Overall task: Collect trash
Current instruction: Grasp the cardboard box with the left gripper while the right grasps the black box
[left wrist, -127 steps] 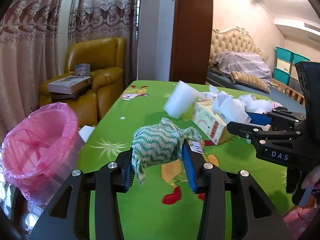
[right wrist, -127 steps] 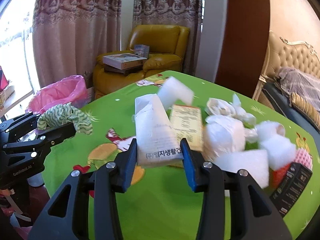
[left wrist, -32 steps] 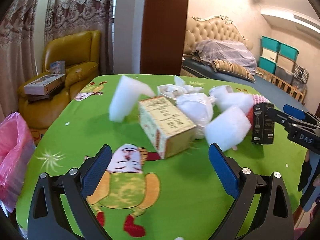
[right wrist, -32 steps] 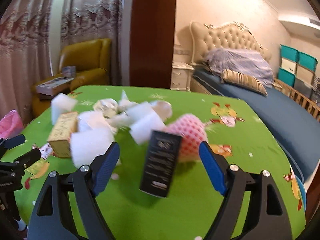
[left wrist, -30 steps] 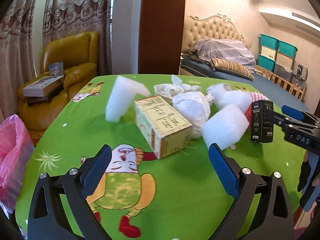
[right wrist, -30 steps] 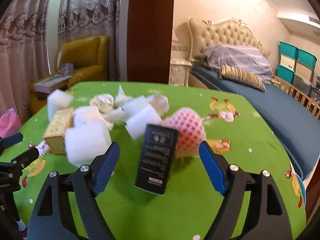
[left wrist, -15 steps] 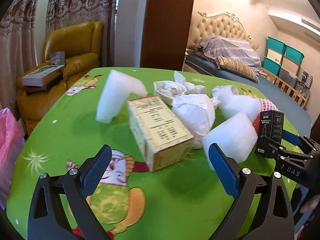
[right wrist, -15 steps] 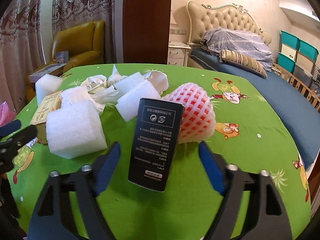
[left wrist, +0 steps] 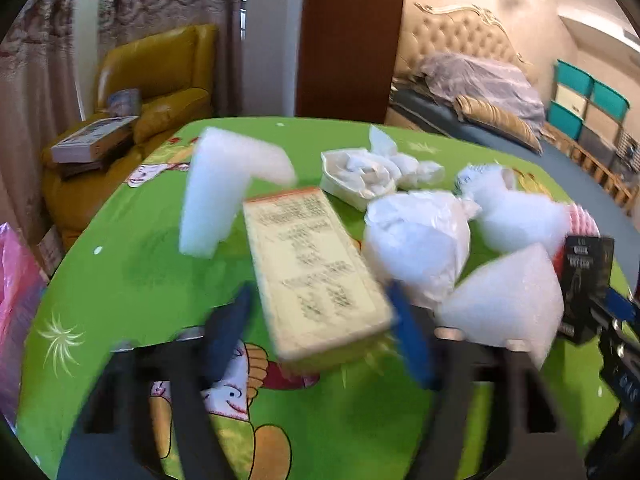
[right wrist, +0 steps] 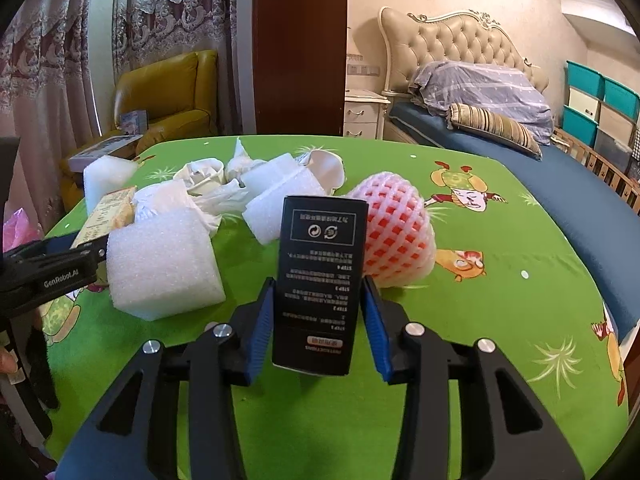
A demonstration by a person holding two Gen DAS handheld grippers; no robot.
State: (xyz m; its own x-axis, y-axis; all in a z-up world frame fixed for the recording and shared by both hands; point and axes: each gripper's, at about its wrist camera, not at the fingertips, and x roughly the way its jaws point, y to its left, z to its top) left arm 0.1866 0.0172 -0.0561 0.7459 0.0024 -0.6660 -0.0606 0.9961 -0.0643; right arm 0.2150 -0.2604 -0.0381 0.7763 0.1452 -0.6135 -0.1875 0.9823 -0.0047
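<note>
Trash lies on a green cartoon tablecloth (right wrist: 500, 300). My right gripper (right wrist: 318, 320) has its blue pads against both sides of a standing black box (right wrist: 320, 280). Behind the box is a pink foam fruit net (right wrist: 396, 232). My left gripper (left wrist: 320, 328) is motion-blurred, its jaws narrowed around the near end of a yellow carton (left wrist: 312, 276); contact is unclear. White foam blocks (left wrist: 504, 304) (right wrist: 160, 264), a white plastic bag (left wrist: 416, 240) and crumpled paper (left wrist: 360, 176) lie around.
A pink-lined trash bin (left wrist: 16, 280) stands off the table's left edge. A yellow armchair (left wrist: 132, 92) with books is behind the table. A bed (right wrist: 520, 152) lies to the right. The left gripper shows in the right wrist view (right wrist: 52, 272).
Both grippers dropped their earlier loads and moved to new items. In the last half second both pairs of jaws narrowed: the right onto the black box, the left around the yellow carton.
</note>
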